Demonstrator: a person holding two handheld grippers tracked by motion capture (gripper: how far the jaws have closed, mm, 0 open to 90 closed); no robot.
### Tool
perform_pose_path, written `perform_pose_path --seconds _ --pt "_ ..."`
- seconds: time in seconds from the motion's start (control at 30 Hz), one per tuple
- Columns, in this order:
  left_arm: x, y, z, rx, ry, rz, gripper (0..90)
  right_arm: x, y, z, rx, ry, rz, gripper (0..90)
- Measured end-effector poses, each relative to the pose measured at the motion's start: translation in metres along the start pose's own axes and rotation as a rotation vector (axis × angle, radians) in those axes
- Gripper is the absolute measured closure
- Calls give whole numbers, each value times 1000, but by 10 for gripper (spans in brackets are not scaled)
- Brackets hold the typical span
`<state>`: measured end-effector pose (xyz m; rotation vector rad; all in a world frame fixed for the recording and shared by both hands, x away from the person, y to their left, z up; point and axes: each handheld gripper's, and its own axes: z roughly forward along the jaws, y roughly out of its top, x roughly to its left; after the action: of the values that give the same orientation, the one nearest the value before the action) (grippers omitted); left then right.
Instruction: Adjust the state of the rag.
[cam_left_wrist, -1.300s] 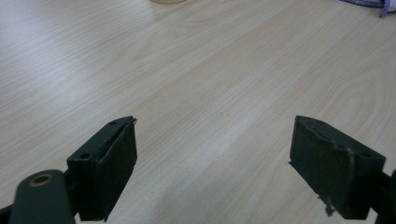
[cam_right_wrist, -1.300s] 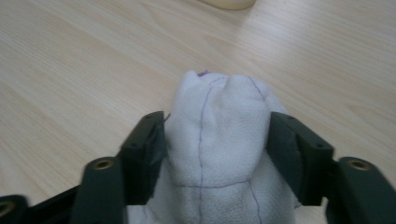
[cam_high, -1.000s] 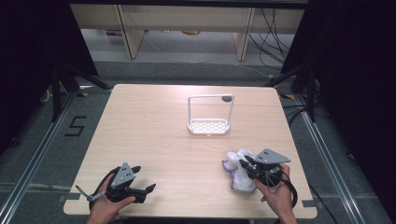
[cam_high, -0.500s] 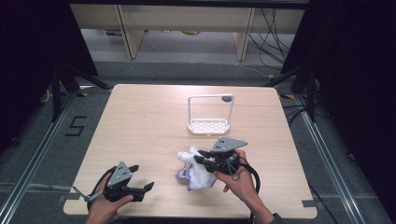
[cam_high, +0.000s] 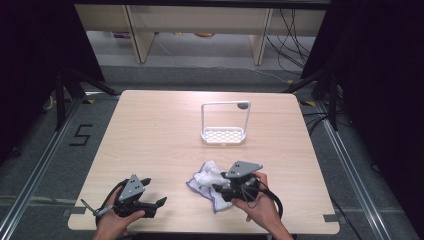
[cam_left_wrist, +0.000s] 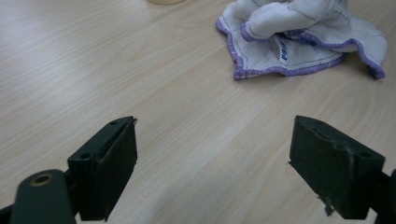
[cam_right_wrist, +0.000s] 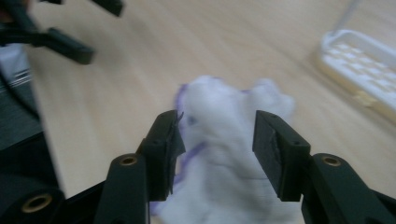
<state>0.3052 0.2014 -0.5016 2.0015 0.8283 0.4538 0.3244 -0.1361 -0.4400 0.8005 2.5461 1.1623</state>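
Observation:
A crumpled white cloth with a purple hem (cam_high: 204, 178) lies on the wooden table (cam_high: 150, 130), near its front edge and a little right of centre. My right gripper (cam_high: 220, 192) points left into the cloth. In the right gripper view the cloth (cam_right_wrist: 224, 102) lies between the jaws of the right gripper (cam_right_wrist: 217, 126). Those jaws have just been opening and stand apart, their pads off the fabric. My left gripper (cam_high: 155, 190) rests at the front left, wide open. The left gripper view has the cloth (cam_left_wrist: 299, 37) beyond the left gripper (cam_left_wrist: 215, 140), which holds nothing.
A white wire-framed rack with a perforated tray (cam_high: 223, 136) stands upright at the table's middle, behind the cloth; it also sits at the right gripper view's upper right (cam_right_wrist: 359, 56). The left gripper (cam_right_wrist: 70, 28) is at that view's top left. Dark floor surrounds the table.
My right gripper has dragged the cloth left, from the front right corner toward the front centre, and its jaws have spread. The left gripper has stayed put.

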Motion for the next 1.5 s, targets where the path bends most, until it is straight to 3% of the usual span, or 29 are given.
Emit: perform_pose_path --seconds 0.17,0.2,0.37,0.5,0.6,0.7,0.77,0.83,0.87,1.03,1.07,1.23,1.27,1.33,1.43,1.5 --pt "0 0 0 3 4 -3 150 16 -6 11 52 26 -30 551" --pt "0 0 0 6 6 -8 150 20 -10 21 78 21 -40 554" --pt "0 0 1 5 0 -2 150 20 -20 42 137 -1 -68 575" --pt "-1 0 1 7 0 1 150 20 -24 49 161 -23 -100 651" --pt "-2 0 2 8 0 4 150 18 -25 51 192 -36 -164 840" --pt "-2 0 2 14 -1 16 151 17 -23 46 172 -36 -176 872" --pt "-2 2 2 24 -6 32 150 15 -15 26 86 -45 -168 877" --pt "-3 2 4 10 -10 12 151 14 -12 17 65 -42 -160 877" --pt "-4 2 4 11 -14 20 151 12 -6 3 8 -23 -159 877" --pt "-9 8 9 20 -44 44 152 2 0 -15 -66 -10 -97 877" --pt "-12 12 15 11 -53 43 152 -2 0 -19 -98 -9 -53 877" --pt "-16 21 33 12 -80 43 152 -13 -1 -27 -127 8 3 877" --pt "-19 26 44 21 -94 51 155 -14 -1 -29 -134 0 16 877" --pt "-19 28 47 41 -93 70 169 -16 0 -31 -146 -1 2 877" --pt "-26 35 61 52 -94 91 178 -20 0 -36 -160 -5 19 877" --pt "-34 40 71 63 -105 136 208 -23 1 -39 -172 4 33 877"
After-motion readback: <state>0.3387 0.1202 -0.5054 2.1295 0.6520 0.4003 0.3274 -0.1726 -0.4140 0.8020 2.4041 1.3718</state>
